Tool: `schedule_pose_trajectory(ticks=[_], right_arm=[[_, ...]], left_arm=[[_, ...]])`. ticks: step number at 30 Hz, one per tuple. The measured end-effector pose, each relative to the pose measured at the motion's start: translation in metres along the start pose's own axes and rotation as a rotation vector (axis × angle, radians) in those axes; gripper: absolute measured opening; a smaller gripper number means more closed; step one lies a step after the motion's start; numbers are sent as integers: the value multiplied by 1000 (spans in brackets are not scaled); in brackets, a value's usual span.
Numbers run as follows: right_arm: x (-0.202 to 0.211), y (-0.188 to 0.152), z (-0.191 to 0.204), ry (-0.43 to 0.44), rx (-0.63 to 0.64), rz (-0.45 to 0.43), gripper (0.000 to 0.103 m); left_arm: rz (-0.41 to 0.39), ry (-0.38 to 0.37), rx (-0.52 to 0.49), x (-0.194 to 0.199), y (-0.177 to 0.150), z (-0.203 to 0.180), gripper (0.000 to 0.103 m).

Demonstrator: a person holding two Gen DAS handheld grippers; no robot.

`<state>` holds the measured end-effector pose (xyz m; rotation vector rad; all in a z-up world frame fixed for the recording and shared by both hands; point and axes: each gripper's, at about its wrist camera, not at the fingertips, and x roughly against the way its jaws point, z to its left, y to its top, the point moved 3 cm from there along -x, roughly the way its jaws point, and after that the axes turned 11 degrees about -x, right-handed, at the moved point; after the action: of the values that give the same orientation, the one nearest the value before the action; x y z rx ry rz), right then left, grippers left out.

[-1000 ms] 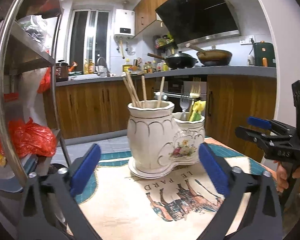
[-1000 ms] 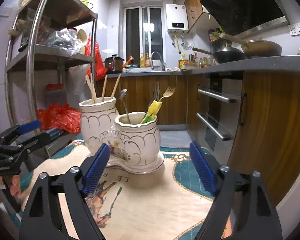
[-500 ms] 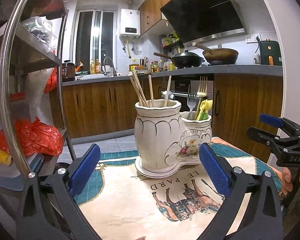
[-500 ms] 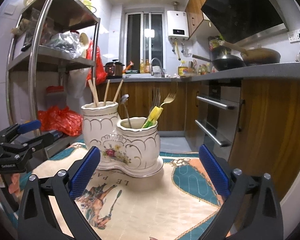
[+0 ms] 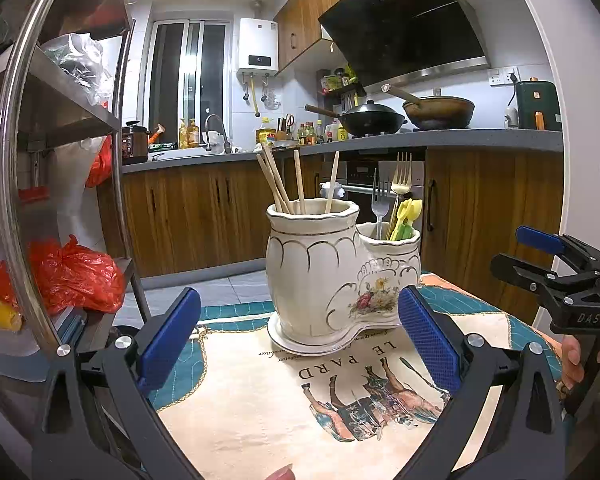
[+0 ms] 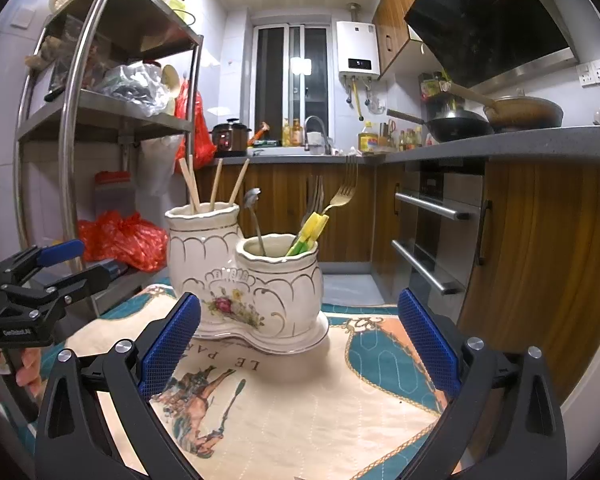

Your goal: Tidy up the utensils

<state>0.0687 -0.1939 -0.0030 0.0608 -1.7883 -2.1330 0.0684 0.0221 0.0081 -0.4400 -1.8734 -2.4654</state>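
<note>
A white ceramic double utensil holder [image 5: 332, 276] stands on a printed cloth [image 5: 284, 408]; it also shows in the right wrist view [image 6: 244, 280]. Its taller cup holds several wooden chopsticks [image 5: 284, 184]. Its shorter cup holds forks [image 5: 400, 184], yellow-green handled utensils [image 6: 310, 230] and a spoon [image 6: 254, 208]. My left gripper [image 5: 300, 332] is open and empty, a short way in front of the holder. My right gripper [image 6: 298, 332] is open and empty, also facing the holder. Each gripper shows at the edge of the other's view.
A steel shelf rack [image 6: 76, 120] with red bags [image 5: 68, 276] stands at the left. Wooden kitchen cabinets [image 5: 204, 224], an oven [image 6: 432, 232] and a countertop with pans [image 5: 436, 112] lie behind. The table's right edge is close to the cabinets.
Both grippers have drawn back a little and tilted, so the holder sits slightly farther and more centred. Both stay open and empty.
</note>
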Motion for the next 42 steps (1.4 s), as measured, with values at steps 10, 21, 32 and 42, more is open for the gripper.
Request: schedule_pose_trajectory(ticks=[10, 21, 32, 42], right_arm=[[0, 0, 0, 1, 0, -1, 98], [1, -3, -1, -6, -4, 6, 98], [0, -4, -4, -4, -5, 5, 98], [1, -4, -4, -4, -5, 5, 98]], left_arm=[[-7, 4, -2, 2, 0, -1, 97], [-2, 5, 1, 1, 0, 0, 97], [-6, 7, -1, 1, 0, 0, 97], [-7, 9, -1, 1, 0, -1, 97]])
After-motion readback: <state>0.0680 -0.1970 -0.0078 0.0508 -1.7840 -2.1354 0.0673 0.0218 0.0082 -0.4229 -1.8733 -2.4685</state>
